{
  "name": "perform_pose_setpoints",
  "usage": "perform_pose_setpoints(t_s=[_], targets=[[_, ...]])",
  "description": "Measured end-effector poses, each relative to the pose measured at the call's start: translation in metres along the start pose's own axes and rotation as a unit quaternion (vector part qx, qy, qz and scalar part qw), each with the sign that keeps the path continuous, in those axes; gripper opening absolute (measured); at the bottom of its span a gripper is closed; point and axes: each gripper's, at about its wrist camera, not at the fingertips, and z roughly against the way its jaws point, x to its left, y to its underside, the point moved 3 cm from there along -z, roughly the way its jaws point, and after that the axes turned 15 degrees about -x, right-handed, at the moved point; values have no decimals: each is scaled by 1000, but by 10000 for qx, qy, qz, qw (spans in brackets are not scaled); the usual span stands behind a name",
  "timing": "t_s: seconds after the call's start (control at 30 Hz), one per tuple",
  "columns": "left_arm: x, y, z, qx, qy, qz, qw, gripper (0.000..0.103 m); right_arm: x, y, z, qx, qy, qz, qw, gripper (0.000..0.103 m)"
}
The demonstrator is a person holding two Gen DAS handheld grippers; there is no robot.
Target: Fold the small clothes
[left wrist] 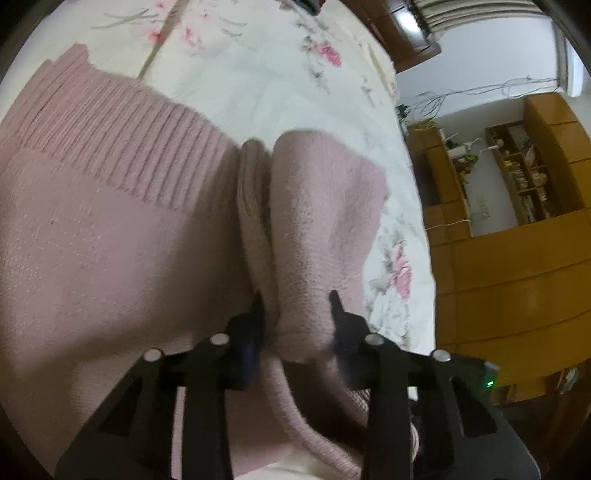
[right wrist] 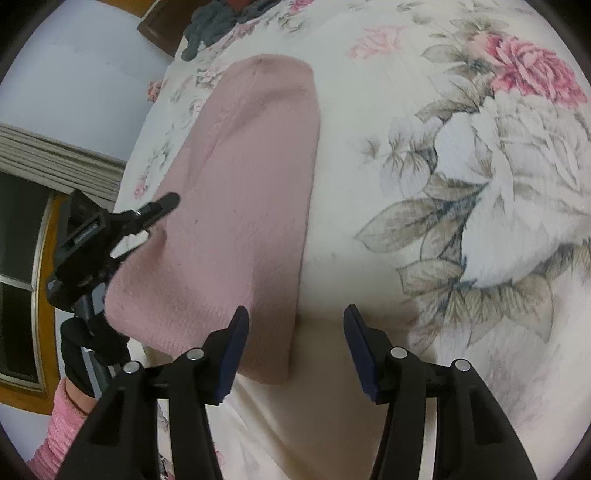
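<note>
A pink knit sweater (left wrist: pixel 110 240) lies on the floral bed sheet (left wrist: pixel 277 74), its ribbed hem toward the upper left in the left wrist view. My left gripper (left wrist: pixel 297 310) is shut on a bunched fold of that knit, which bulges up between its fingers. In the right wrist view the sweater (right wrist: pixel 240 192) shows as a smooth folded panel, and the left gripper (right wrist: pixel 162 206) sits at its left edge. My right gripper (right wrist: pixel 295 317) is open and holds nothing. It hovers over the panel's near right corner: one finger is above the knit, the other above bare sheet.
A dark grey garment (right wrist: pixel 210 26) lies at the bed's far end. The bed edge runs down the right of the left wrist view, with wooden shelves (left wrist: pixel 517 177) beyond. A gloved hand and pink sleeve (right wrist: pixel 59 424) hold the left gripper. Bare sheet (right wrist: pixel 461 184) spreads right of the sweater.
</note>
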Motion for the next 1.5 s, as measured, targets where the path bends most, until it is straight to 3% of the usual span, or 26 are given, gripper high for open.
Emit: perform_pose_setpoints(t_s=[0.37, 0.53, 0.67, 0.77, 0.93, 0.97, 1.07, 1.1, 1.23, 1.3, 1.37, 1.43, 1.5], targets=[[-18, -18, 62, -568, 630, -178, 9962, 22, -11, 21, 21, -70, -46, -95, 9999, 54], [7, -41, 105, -819, 566, -133, 9949, 21, 0, 21, 25, -99, -184, 27, 9998, 58], [38, -57, 135, -941, 404, -146, 9946, 12, 18, 27, 17, -29, -340, 205, 9992, 59], [52, -63, 147, -991, 336, -230, 9942, 11, 39, 33, 7, 54, -555, 327, 9979, 60], [81, -54, 143, -710, 299, 33, 9970, 12, 55, 42, -9, 256, -641, 466, 9965, 63], [84, -50, 141, -671, 188, 43, 9976, 16, 57, 45, -11, 283, -670, 470, 9962, 63], [99, -39, 134, -507, -58, 190, 9985, 45, 59, 44, -13, 328, -686, 506, 9958, 63], [103, -35, 132, -483, -67, 296, 9984, 49, 58, 42, -16, 335, -667, 511, 9959, 63], [104, -15, 129, -378, 197, 527, 9977, 57, 49, 40, -16, 347, -608, 454, 9965, 64], [98, -3, 125, -285, 182, 408, 9986, 67, 45, 41, -17, 364, -614, 404, 9966, 65], [95, 9, 115, -72, 16, 261, 9996, 73, 42, 44, -18, 400, -610, 370, 9967, 65], [99, 17, 101, 112, -379, 142, 9991, 74, 44, 45, -19, 423, -610, 359, 9966, 65], [101, 20, 90, 203, -518, 177, 9983, 73, 48, 48, -19, 441, -639, 365, 9963, 65]])
